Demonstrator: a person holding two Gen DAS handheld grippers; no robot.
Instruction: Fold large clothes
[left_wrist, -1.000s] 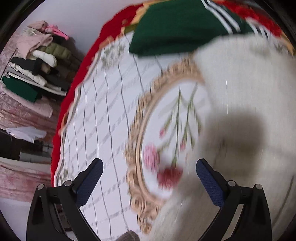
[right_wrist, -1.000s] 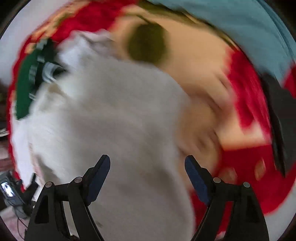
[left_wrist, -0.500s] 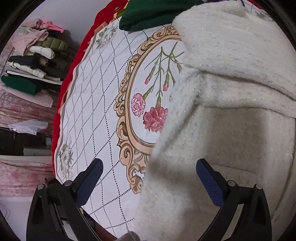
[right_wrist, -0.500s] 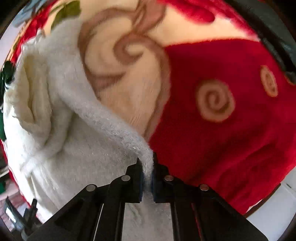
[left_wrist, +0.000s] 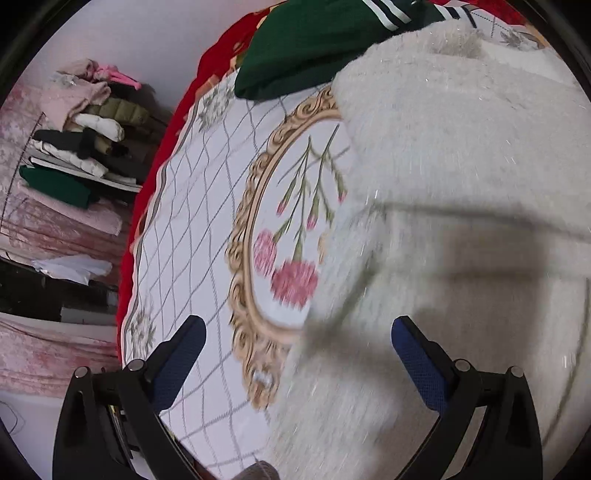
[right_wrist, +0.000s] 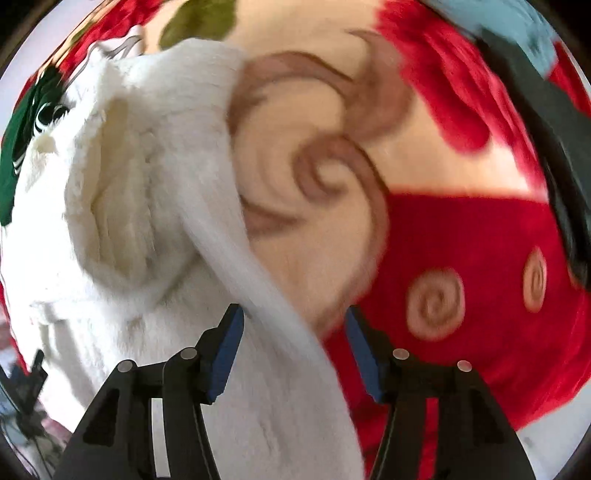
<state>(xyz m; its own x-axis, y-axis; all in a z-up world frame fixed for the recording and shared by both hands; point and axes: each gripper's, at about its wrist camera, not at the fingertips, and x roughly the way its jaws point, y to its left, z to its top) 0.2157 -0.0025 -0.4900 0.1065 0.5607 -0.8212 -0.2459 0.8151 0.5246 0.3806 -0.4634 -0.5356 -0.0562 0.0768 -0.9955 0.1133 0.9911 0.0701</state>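
A fluffy white garment (left_wrist: 450, 177) lies on the bed and fills the right of the left wrist view. My left gripper (left_wrist: 299, 354) hovers open over the garment's left edge, with nothing between its fingers. In the right wrist view the same white garment (right_wrist: 140, 229) is bunched at the left, and its edge runs down between the blue pads. My right gripper (right_wrist: 295, 347) points down at that edge. Its jaws are opening, and the pads stand apart from the cloth.
A folded green garment with white stripes (left_wrist: 314, 44) lies past the white one on the white floral bedspread (left_wrist: 199, 229). A red swirl-patterned blanket (right_wrist: 472, 236) lies to the right. Stacked clothes (left_wrist: 85, 129) sit beyond the bed's left edge, and a dark object (right_wrist: 554, 147) lies at the far right.
The right gripper was open, then shut on the white garment's edge, and now its jaws stand apart again. The left gripper stayed open and shifted over the garment's left edge.
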